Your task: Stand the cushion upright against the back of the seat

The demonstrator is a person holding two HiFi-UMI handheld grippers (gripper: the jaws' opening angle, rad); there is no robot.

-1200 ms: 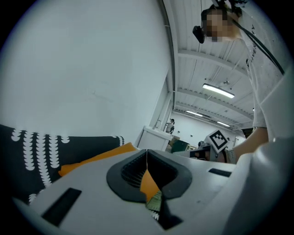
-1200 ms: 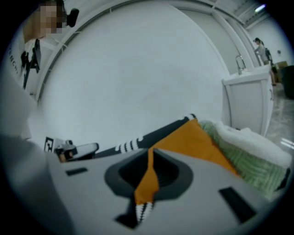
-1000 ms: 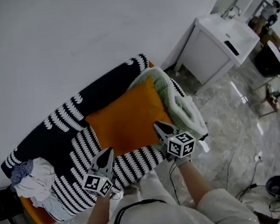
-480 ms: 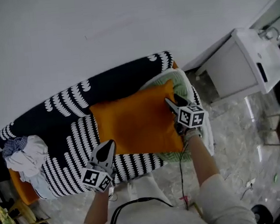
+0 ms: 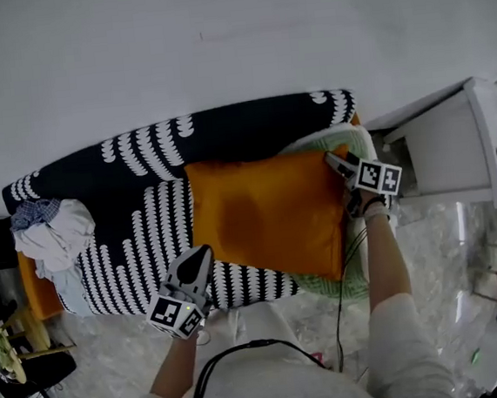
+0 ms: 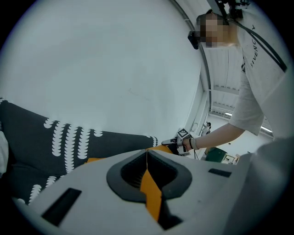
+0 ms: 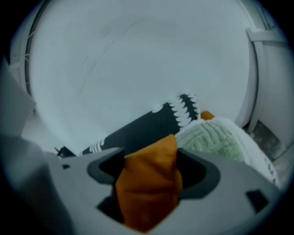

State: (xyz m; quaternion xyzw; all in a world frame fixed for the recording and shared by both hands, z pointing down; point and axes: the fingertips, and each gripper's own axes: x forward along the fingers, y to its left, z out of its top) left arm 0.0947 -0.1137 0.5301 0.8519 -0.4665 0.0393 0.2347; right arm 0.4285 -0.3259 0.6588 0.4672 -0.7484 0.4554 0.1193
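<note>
The orange cushion lies flat on the striped sofa seat. The left claw is clenched on its 7 o'clock corner. The right claw, whose jaws have just been opening, is released around its 2 o'clock corner.

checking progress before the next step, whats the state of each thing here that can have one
orange cushion, lying flat on the sofa, not yet upright
left tool, shut on the cushion's near corner
right tool, open, jaws have just been opening, another cushion corner between them
green blanket, bunched at the sofa's end, partly under the cushion
clothes pile, crumpled at the sofa's other end
</note>
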